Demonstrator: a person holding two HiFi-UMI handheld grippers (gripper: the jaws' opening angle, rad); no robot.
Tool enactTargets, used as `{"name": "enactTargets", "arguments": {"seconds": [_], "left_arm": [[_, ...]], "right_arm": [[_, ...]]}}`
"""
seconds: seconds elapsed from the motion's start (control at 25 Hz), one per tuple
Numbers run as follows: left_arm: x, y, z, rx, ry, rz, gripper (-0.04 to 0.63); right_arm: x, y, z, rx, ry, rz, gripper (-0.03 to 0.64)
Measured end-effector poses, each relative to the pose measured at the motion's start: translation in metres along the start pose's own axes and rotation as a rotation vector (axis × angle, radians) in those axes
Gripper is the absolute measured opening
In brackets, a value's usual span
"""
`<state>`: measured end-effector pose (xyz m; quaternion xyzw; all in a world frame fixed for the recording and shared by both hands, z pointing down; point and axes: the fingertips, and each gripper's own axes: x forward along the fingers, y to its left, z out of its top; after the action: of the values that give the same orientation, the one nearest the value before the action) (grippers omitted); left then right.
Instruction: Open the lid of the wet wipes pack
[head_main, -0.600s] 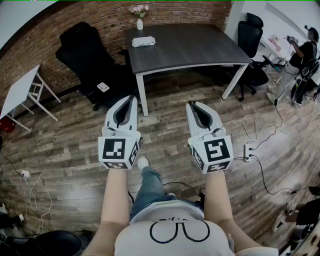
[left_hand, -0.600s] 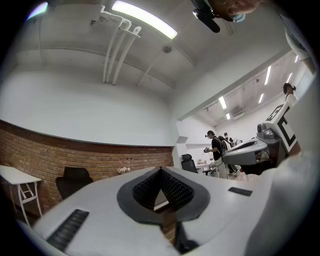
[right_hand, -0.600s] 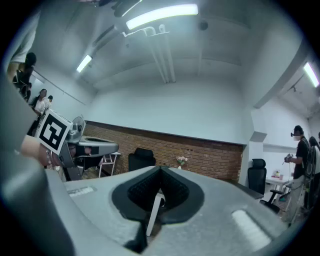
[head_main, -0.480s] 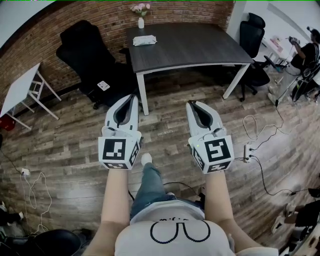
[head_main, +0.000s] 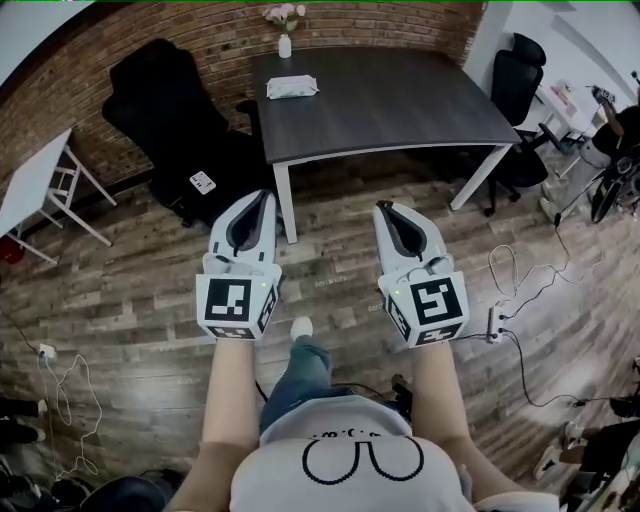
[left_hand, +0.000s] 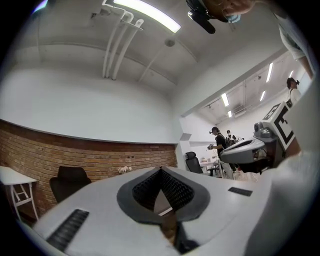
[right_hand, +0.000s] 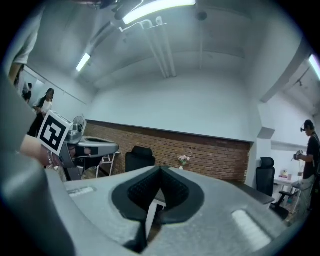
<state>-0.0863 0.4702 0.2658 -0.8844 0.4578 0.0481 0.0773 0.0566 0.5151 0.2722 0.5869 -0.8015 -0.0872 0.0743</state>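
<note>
The wet wipes pack (head_main: 291, 87), a pale flat packet, lies near the far left of the dark table (head_main: 400, 100) in the head view. Both grippers are held out level over the wooden floor, well short of the table. My left gripper (head_main: 262, 197) is shut with nothing between its jaws, its tip just in front of the table's near left leg (head_main: 285, 205). My right gripper (head_main: 386, 208) is shut too and holds nothing. In the left gripper view the left gripper (left_hand: 161, 170) has its pads meeting at the tip; the right gripper (right_hand: 160, 169) looks the same in its own view.
A small vase of flowers (head_main: 285, 40) stands behind the pack. A black office chair (head_main: 170, 105) sits left of the table and another chair (head_main: 520, 75) to its right. A white side table (head_main: 35, 185) is at far left. Cables and a power strip (head_main: 493, 325) lie on the floor.
The table and floor have slid nearer and lower in the head view as the person steps toward the table. Both grippers keep the same pose, still shut.
</note>
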Motion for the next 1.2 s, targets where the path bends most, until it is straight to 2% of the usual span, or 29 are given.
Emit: {"name": "enactTargets", "arguments": {"seconds": [0.36, 0.64, 0.96, 1.2], "left_arm": [[0.109, 0.101, -0.027, -0.006, 0.016, 0.009, -0.002], [0.180, 0.173, -0.044, -0.014, 0.020, 0.022, -0.002], [0.238, 0.211, -0.074, -0.022, 0.051, 0.040, -0.002], [0.305, 0.236, -0.100, -0.024, 0.080, 0.065, -0.002]], "right_arm": [[0.149, -0.028, -0.002, -0.003, 0.020, 0.021, -0.003], [0.249, -0.038, 0.000, -0.048, 0.011, 0.046, -0.003], [0.326, -0.070, -0.020, -0.025, 0.030, 0.071, -0.003], [0.395, -0.111, -0.041, -0.013, 0.034, 0.095, -0.003]]}}
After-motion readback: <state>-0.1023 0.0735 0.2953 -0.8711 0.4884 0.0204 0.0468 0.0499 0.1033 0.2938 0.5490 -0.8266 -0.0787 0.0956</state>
